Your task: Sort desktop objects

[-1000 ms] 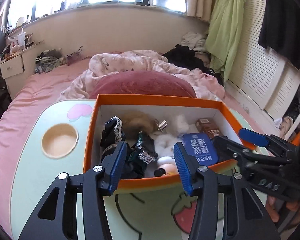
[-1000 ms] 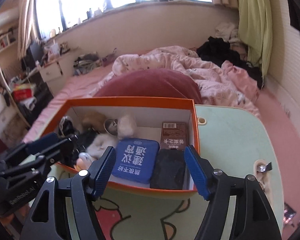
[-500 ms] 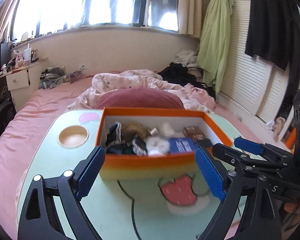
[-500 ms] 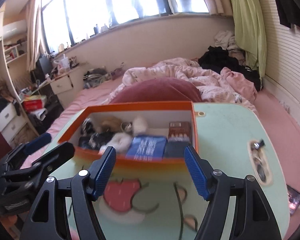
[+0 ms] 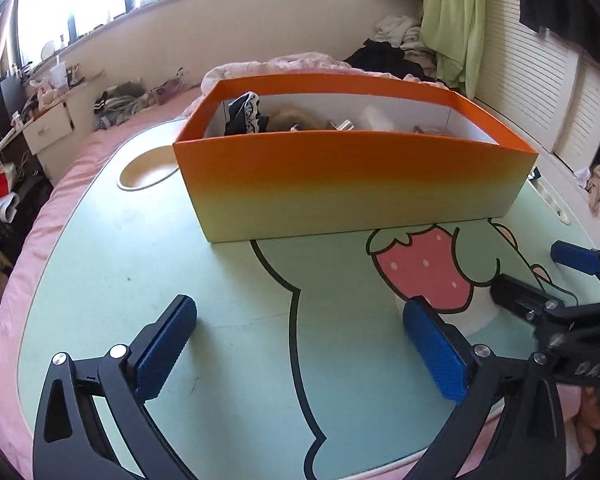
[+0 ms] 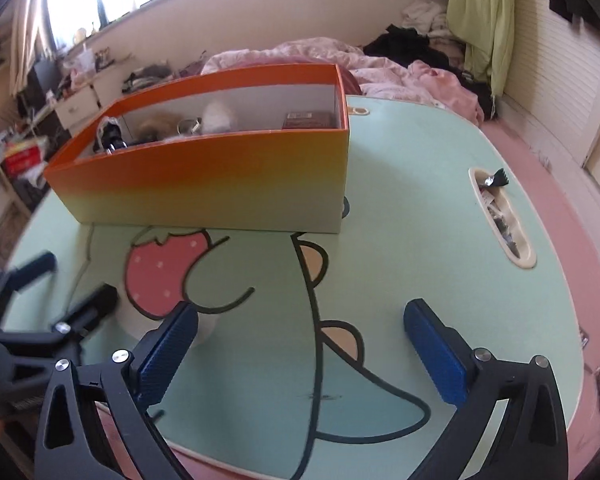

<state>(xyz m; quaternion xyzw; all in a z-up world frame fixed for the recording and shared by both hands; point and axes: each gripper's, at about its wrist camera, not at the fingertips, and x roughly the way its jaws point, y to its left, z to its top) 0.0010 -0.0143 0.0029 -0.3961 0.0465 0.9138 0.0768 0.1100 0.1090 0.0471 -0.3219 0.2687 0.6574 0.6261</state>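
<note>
An orange box [image 5: 340,184] stands on the mint-green lap table [image 5: 120,280], holding black lace cloth [image 5: 244,114], a brown furry thing [image 5: 296,118], a white fluffy thing [image 5: 376,118] and a small brown carton [image 6: 308,119]. My left gripper [image 5: 300,344] hovers low over the table in front of the box, jaws opening wide with nothing between them. My right gripper [image 6: 300,344] hangs beside it to the right, jaws also opening and empty. Each shows in the other's view: right gripper [image 5: 540,272], left gripper [image 6: 72,280]. Most of the box's contents are hidden by its front wall.
A round cup recess [image 5: 146,170] lies left of the box. A long slot [image 6: 500,216] with small bits sits near the table's right side. A strawberry print [image 5: 424,268] marks the table front. Pink bedding [image 6: 380,64] surrounds the table.
Both grippers have drawn back from over the box and sunk toward the table. Their jaws have spread wider. The box now shows its front wall instead of its inside.
</note>
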